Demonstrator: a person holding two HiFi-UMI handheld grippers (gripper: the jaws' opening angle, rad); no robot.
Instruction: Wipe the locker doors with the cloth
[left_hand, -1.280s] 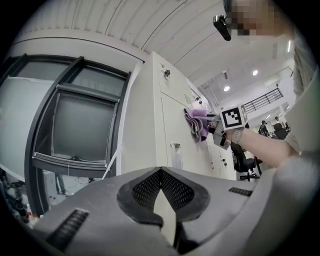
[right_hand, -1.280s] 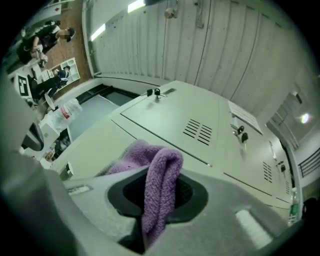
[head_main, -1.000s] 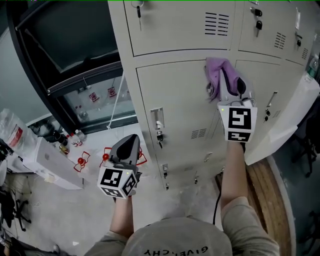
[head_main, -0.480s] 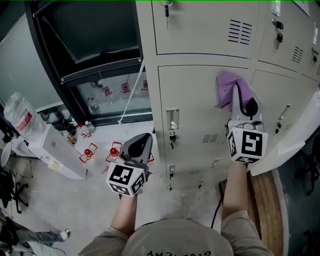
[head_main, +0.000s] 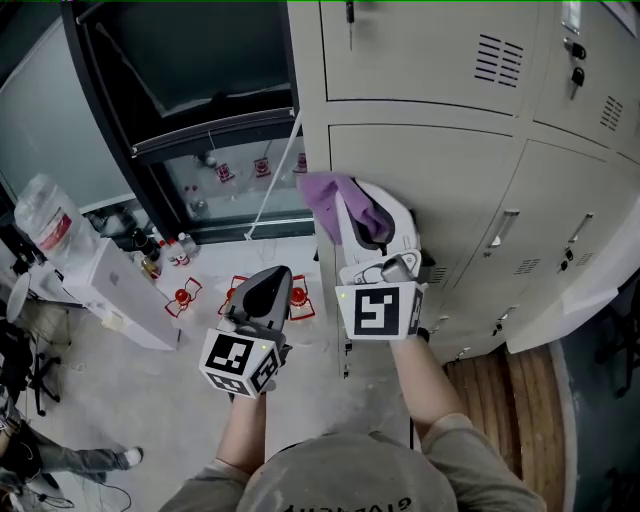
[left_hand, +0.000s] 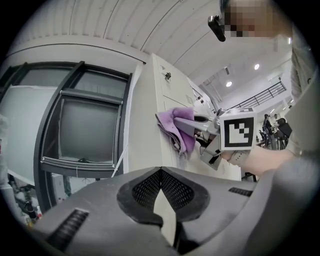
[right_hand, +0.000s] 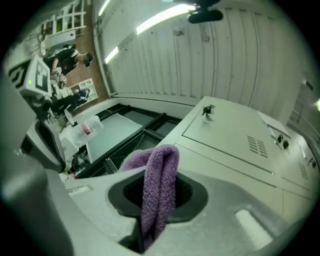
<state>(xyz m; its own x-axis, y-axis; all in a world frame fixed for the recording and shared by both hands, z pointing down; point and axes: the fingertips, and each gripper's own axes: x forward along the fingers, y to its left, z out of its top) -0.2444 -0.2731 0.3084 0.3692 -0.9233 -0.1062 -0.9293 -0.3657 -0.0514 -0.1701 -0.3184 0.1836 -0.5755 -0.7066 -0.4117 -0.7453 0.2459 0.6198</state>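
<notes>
A purple cloth (head_main: 322, 196) is clamped in my right gripper (head_main: 349, 206), which is shut on it and holds it against the left edge of a beige locker door (head_main: 450, 190). The right gripper view has the cloth (right_hand: 159, 185) folded over between the jaws, with the locker door (right_hand: 230, 132) beyond it. My left gripper (head_main: 270, 280) hangs lower left, away from the lockers, shut and with nothing in it. From the left gripper view, its closed tips (left_hand: 161, 174) point toward the cloth (left_hand: 175, 127) and the right gripper (left_hand: 197, 125).
A black-framed window (head_main: 200, 90) stands left of the lockers. Below it on the floor are a white box (head_main: 105, 290), a plastic bottle (head_main: 45, 220) and small red items (head_main: 185, 297). Door handles (head_main: 503, 232) stick out on the right. A wooden strip (head_main: 510, 400) runs bottom right.
My right gripper has swept the cloth leftward across the locker door, from its right side to its left edge. The left gripper has stayed shut in much the same place.
</notes>
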